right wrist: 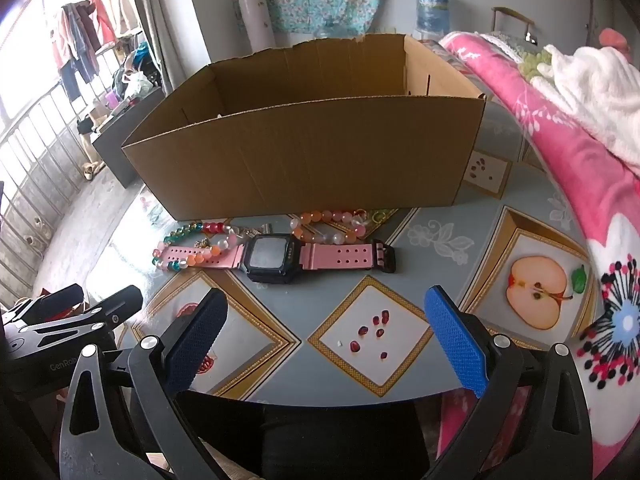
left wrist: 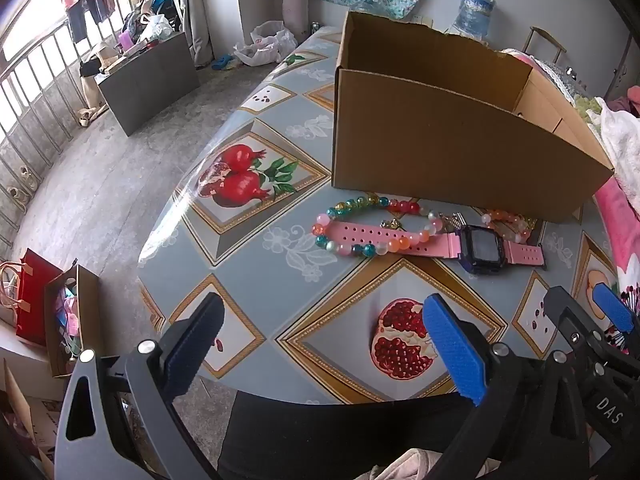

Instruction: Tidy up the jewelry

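A pink-strapped watch (left wrist: 482, 246) (right wrist: 272, 258) lies flat on the table in front of an open cardboard box (left wrist: 440, 136) (right wrist: 304, 160). A multicoloured bead bracelet (left wrist: 360, 222) (right wrist: 188, 252) lies over its left strap. An orange-pink bead bracelet (left wrist: 508, 222) (right wrist: 332, 224) lies behind the watch, against the box. My left gripper (left wrist: 324, 344) is open and empty, near the table's front edge. My right gripper (right wrist: 326, 338) is open and empty, just right of the left one; it shows in the left wrist view (left wrist: 592, 312).
The table (left wrist: 256, 248) (right wrist: 440, 264) has a fruit-patterned cloth. A pink floral blanket (right wrist: 580, 168) lies along its right side. The floor to the left holds a grey box (left wrist: 148, 80) and a red bag (left wrist: 34, 300).
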`<state>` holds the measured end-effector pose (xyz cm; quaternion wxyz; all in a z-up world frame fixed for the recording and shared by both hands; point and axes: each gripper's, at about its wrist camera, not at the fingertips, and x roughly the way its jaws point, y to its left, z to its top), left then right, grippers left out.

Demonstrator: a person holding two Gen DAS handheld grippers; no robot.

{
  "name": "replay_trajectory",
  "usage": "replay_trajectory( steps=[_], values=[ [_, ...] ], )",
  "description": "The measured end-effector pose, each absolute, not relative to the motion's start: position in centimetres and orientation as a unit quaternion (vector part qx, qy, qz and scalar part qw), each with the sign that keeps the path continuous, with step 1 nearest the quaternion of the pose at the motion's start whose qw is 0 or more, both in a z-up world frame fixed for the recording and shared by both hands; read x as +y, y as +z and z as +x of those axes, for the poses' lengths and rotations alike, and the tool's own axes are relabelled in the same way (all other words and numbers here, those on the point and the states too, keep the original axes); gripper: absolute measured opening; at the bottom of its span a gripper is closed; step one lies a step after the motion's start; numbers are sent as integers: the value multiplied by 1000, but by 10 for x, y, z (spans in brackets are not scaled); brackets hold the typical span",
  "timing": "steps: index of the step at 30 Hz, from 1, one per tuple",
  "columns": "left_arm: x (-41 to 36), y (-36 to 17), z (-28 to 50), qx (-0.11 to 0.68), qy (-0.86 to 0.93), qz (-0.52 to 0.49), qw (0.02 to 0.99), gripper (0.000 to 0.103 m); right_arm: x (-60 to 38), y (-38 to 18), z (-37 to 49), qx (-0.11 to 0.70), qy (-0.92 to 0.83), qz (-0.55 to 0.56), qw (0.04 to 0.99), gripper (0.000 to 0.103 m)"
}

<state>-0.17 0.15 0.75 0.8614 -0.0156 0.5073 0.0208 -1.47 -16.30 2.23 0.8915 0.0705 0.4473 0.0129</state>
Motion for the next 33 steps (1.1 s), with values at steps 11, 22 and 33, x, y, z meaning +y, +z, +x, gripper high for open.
replay_trajectory(
  steps=[11, 22, 33],
  values=[
    [0, 9, -5, 502, 24, -14, 864, 98, -163, 23, -14, 446, 13, 70, 892, 95],
    [1, 6, -3, 509, 23, -16, 860, 98, -168, 32, -11, 448, 13, 73, 891, 95],
    [3, -5, 8, 526, 19, -24, 850, 98, -172, 21, -5, 451, 17, 87, 888, 95]
  ],
)
